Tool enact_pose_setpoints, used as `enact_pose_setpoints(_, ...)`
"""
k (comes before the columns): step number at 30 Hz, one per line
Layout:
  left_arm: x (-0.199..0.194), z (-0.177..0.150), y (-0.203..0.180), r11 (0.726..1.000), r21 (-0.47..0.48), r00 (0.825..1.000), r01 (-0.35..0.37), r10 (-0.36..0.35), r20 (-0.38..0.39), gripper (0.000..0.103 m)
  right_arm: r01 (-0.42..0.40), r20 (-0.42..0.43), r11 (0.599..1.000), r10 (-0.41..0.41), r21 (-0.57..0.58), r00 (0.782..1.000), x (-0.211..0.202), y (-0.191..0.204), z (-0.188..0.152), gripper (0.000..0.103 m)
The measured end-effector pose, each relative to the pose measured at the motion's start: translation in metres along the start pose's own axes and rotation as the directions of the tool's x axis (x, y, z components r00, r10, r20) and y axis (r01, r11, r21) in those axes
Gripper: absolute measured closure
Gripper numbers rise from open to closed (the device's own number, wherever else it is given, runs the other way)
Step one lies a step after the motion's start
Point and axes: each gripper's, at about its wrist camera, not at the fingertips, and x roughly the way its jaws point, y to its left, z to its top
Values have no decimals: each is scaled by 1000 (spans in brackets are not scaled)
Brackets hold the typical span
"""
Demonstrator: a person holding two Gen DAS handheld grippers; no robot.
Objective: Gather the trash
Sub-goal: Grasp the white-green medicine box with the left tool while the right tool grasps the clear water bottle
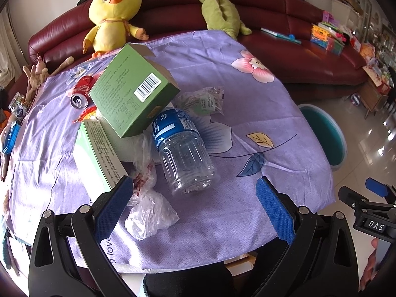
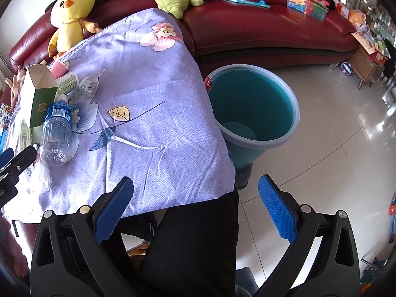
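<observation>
Left gripper (image 1: pixel 194 206) held low over purple cloth (image 1: pixel 235 113), jaws spread, nothing gripped, clear bottle (image 1: pixel 182 148) lying at 12 o'clock, green box (image 1: pixel 135 90) at 11, right gripper (image 2: pixel 195 209) likewise spread and empty, teal bucket (image 2: pixel 292 104) at 1 o'clock.

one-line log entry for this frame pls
phase: pre-grasp | left gripper: open, empty, facing plastic bottle | right gripper: open, empty | bin: beside table, looks empty

Bottle (image 1: pixel 184 152) is lying on the tablecloth (image 1: pixel 247 113), with the box (image 1: pixel 135 90) leaning just behind it and the can (image 1: pixel 80 96) lying left of the box. Bucket (image 2: pixel 252 113) is standing on the floor (image 2: pixel 334 148) right of the table, before the sofa (image 2: pixel 272 29).
</observation>
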Motion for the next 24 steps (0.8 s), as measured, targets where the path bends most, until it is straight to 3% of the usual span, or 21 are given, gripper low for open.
enact_pose_setpoints(9,11,12,62,993,-99,998,-61,57,-39,4,-61,-45,998,61,-14,997,10,12,12,6)
enact_pose_setpoints(15,35,17,120,973,-198,987,-122,98,-126,4,-99,-85,994,95,-41,992,25,28,22,6)
enact_pose_setpoints(24,67,15,139,963,-235,976,-135,88,-198,4,-171,-156,981,156,-92,975,48,63,38,6)
